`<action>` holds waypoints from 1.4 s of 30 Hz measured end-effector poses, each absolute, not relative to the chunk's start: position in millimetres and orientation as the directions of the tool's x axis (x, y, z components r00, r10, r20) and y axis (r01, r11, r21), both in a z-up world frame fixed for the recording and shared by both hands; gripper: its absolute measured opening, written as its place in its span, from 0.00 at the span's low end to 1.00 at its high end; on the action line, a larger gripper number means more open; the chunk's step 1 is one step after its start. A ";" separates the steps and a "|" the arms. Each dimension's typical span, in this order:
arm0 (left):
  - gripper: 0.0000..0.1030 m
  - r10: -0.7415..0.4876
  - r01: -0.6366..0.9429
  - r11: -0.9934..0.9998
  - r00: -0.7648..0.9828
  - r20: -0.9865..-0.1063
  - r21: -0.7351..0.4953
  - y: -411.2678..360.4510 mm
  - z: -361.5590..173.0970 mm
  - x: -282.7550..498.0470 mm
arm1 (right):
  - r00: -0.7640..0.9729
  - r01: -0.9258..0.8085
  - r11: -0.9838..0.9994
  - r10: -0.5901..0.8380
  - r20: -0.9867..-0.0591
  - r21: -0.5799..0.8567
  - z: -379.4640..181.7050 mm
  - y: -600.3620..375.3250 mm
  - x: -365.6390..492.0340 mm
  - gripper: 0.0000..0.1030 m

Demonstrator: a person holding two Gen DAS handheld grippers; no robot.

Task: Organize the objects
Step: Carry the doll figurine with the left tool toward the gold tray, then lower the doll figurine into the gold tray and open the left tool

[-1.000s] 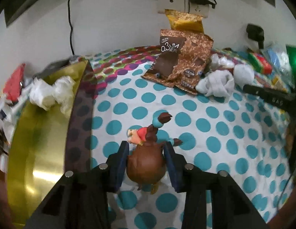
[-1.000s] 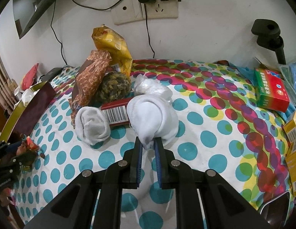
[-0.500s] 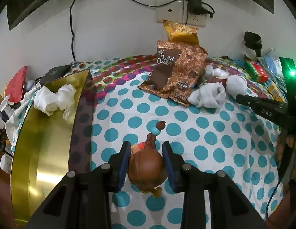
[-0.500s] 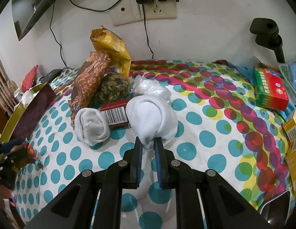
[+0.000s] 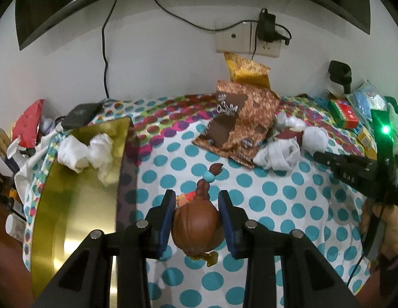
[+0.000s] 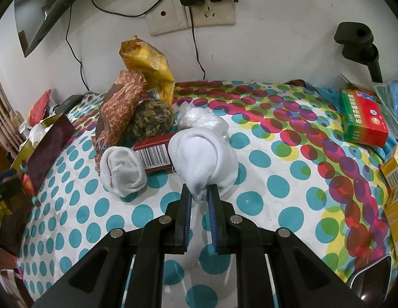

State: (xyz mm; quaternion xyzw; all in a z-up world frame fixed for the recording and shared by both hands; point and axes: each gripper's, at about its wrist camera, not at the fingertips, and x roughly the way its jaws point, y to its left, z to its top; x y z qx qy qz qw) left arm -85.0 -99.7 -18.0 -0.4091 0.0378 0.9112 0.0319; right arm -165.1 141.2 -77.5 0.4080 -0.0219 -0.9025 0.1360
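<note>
Our left gripper [image 5: 196, 205] is clamped on a brown figurine [image 5: 196, 227], its blue pads pressed against either side of the round brown body. The toy's ponytail, tipped with a blue bead, sticks out ahead of the fingers, and a bit of red and orange shows at its left side. It hangs above the polka-dot cloth [image 5: 276, 200] that covers the desk, just right of a gold box [image 5: 78, 218] with a dark maroon wall. Crumpled white tissue [image 5: 88, 151] lies in the far end of that box.

Our right gripper [image 6: 200, 192] is nearly closed, pinching the near edge of a rolled white sock [image 6: 204, 159] between its blue pads (only a fold of fabric sits between them, the bulk of the sock bulging out ahead). A second white sock [image 6: 121, 174] rests on the cloth just to its left. Between the two socks lies a red packet with a barcode [image 6: 155, 154], touching both. Behind the held sock we see a clear plastic bag [image 6: 199, 118], and further back a brown snack bag [image 6: 119, 110], a yellow snack bag [image 6: 150, 69] leaning near the wall, and a round bundle of seeds [image 6: 151, 120] tucked between them.

Well apart at the right edge of the desk sits a green and red medicine box [image 6: 363, 118], with yellow boxes [image 6: 394, 177] nearer us. On the wall behind, a socket plate [image 6: 191, 12] carries a black charger and a plug.
</note>
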 end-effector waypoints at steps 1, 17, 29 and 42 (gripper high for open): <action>0.34 0.023 -0.082 -0.996 -0.667 -0.744 0.043 -101.8 -14.9 -85.0 | -0.631 0.228 -0.962 -0.263 -0.730 0.150 -77.6 141.2 -165.2 0.14; 0.34 -0.143 0.142 -0.988 -0.683 -0.716 0.061 -210.9 19.8 -104.6 | -0.623 0.229 -0.962 -0.261 -0.738 0.146 -78.0 139.5 -165.9 0.14; 0.34 -0.183 0.213 -0.974 -0.569 -0.802 0.071 -263.4 -35.3 -147.9 | -0.613 0.227 -0.967 -0.235 -0.754 0.117 -80.6 135.5 -169.1 0.14; 0.34 -0.194 0.207 -0.974 -0.553 -0.810 0.091 -267.5 -49.9 -181.9 | -0.609 0.224 -0.969 -0.221 -0.762 0.102 -81.5 134.4 -170.3 0.14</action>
